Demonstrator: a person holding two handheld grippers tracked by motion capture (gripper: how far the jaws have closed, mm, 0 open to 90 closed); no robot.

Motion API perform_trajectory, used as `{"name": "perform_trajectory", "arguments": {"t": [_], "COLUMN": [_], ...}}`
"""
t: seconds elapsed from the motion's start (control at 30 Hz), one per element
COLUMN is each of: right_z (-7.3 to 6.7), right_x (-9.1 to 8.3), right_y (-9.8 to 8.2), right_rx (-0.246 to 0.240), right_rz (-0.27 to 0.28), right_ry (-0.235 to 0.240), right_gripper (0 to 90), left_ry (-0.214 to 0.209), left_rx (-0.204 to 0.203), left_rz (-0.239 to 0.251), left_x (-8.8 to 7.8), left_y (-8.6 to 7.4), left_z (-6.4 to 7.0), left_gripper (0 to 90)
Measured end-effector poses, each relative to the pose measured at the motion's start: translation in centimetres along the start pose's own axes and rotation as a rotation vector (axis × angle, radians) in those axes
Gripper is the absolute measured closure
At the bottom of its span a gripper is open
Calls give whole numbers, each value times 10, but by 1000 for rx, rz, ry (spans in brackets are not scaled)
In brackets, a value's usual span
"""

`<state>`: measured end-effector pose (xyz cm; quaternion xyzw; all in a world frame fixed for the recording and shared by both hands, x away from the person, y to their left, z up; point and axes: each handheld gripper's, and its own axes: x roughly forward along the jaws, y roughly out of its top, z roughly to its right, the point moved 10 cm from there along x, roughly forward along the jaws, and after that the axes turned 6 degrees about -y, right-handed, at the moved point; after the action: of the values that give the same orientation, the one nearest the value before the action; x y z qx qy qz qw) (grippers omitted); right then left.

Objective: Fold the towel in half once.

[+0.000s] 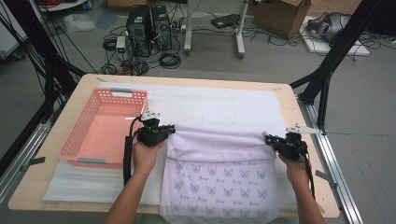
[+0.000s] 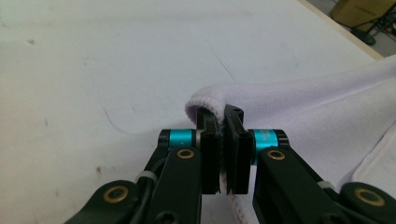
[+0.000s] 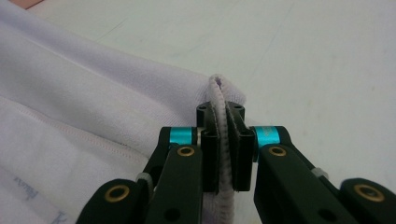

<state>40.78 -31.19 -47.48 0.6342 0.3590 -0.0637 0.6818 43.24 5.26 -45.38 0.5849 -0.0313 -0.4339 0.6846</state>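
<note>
Jaws of the left gripper (image 2: 222,140) are clamping a folded corner of the pale lilac towel (image 1: 219,168), and the right gripper (image 3: 223,140) is pinching the opposite corner the same way. Both hands are holding the fold line taut across the white mat (image 1: 224,105), the printed half trailing toward six o'clock over the table's (image 1: 294,100) near edge. At nine o'clock of the left gripper (image 1: 156,133) a pink basket (image 1: 84,135) is sitting just beside the towel.
</note>
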Motion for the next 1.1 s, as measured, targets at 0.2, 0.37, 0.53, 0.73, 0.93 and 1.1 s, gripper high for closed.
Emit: {"name": "perform_trajectory", "arguments": {"t": [0.2, 0.37, 0.53, 0.73, 0.93, 1.1], "right_z": [11, 23, 32, 33, 39, 34], "right_x": [24, 41, 52, 65, 52, 38], "right_y": [30, 41, 48, 42, 44, 48], "right_rx": [-45, -15, 21, 74, 108, 93], "right_rz": [0, 5, 16, -15, -1, 6], "right_ry": [-44, -70, -73, -70, -73, -44], "right_gripper": [857, 861, 861, 662, 568, 577], "left_ry": [26, 39, 48, 79, 15, -38], "left_rx": [-32, -24, -16, -26, -5, 0], "left_rz": [12, 21, 20, -6, -6, 21], "left_x": [15, 29, 39, 44, 39, 35], "left_y": [20, 30, 40, 28, 22, 17], "left_z": [-19, -33, -39, -45, -34, -24], "left_gripper": [857, 857, 856, 703, 550, 536]}}
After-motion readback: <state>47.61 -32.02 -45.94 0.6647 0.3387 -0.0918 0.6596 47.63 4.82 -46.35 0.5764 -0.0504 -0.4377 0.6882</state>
